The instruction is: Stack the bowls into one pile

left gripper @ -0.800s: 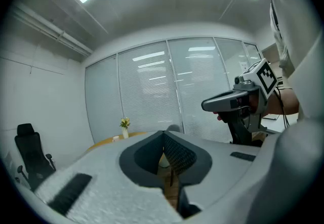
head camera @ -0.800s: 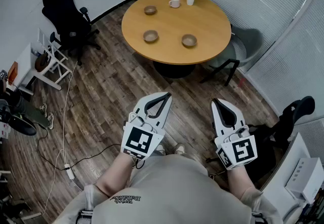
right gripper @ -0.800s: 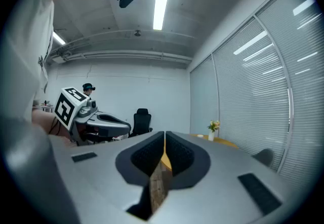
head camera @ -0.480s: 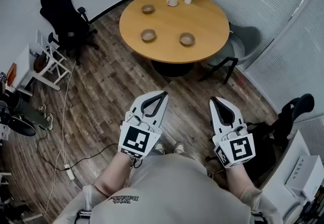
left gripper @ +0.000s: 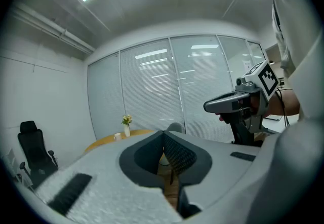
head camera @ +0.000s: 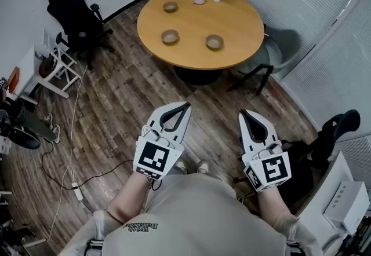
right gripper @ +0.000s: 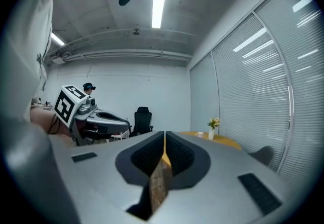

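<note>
Left gripper (head camera: 185,106) and right gripper (head camera: 243,114) are hovering at lower centre, jaws together, empty; three bowls (head camera: 170,36) are sitting apart on the bench (head camera: 246,20) at top.

No legible txt — shirt print (head camera: 142,227) (too blurred).

Table (head camera: 243,20) of smooth satin wood; floor (head camera: 127,98) beside table, matt grainy planks; left gripper (head camera: 186,105) and right gripper (head camera: 243,113), matt white plastic
</note>
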A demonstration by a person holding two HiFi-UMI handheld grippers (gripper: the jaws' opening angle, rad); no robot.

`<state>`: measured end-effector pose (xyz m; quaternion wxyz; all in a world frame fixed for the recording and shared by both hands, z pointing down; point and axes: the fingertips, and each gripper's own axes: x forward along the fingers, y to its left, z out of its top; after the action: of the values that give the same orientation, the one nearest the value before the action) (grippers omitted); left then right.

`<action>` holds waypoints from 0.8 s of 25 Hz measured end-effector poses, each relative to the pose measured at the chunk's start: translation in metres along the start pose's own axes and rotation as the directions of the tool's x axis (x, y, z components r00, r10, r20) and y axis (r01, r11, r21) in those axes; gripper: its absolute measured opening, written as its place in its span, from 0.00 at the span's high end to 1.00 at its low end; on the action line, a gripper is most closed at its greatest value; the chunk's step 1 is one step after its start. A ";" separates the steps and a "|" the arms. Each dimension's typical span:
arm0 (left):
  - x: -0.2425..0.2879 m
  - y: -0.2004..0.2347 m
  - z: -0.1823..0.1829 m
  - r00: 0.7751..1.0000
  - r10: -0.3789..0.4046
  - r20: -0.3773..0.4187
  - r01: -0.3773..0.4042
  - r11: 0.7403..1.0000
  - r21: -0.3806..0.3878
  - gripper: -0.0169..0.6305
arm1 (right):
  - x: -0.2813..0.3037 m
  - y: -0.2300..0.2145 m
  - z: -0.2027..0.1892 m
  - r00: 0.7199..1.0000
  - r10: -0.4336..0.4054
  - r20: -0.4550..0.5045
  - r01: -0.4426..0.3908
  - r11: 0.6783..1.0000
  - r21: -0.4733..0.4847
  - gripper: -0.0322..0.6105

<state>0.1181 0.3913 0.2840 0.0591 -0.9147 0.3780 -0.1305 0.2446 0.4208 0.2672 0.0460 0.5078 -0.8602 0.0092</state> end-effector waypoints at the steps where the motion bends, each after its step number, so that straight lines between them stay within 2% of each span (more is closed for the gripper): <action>1: 0.001 -0.001 0.000 1.000 0.002 -0.001 -0.002 1.000 -0.001 0.95 | 0.000 -0.001 -0.001 1.000 0.002 -0.002 -0.002 1.000 0.000 0.90; 14: 0.026 -0.023 0.000 0.999 0.047 -0.020 -0.047 0.999 -0.015 0.95 | -0.007 -0.027 -0.017 0.998 0.063 0.003 -0.063 0.998 0.004 0.90; 20: 0.035 -0.033 -0.003 0.998 0.050 -0.037 -0.050 0.999 -0.008 0.95 | -0.016 -0.041 -0.013 0.998 0.051 0.043 -0.052 0.998 0.020 0.90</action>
<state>0.1632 0.3900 0.3004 0.0511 -0.9026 0.4023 -0.1441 0.2892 0.4153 0.2778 0.0223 0.4861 -0.8736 0.0088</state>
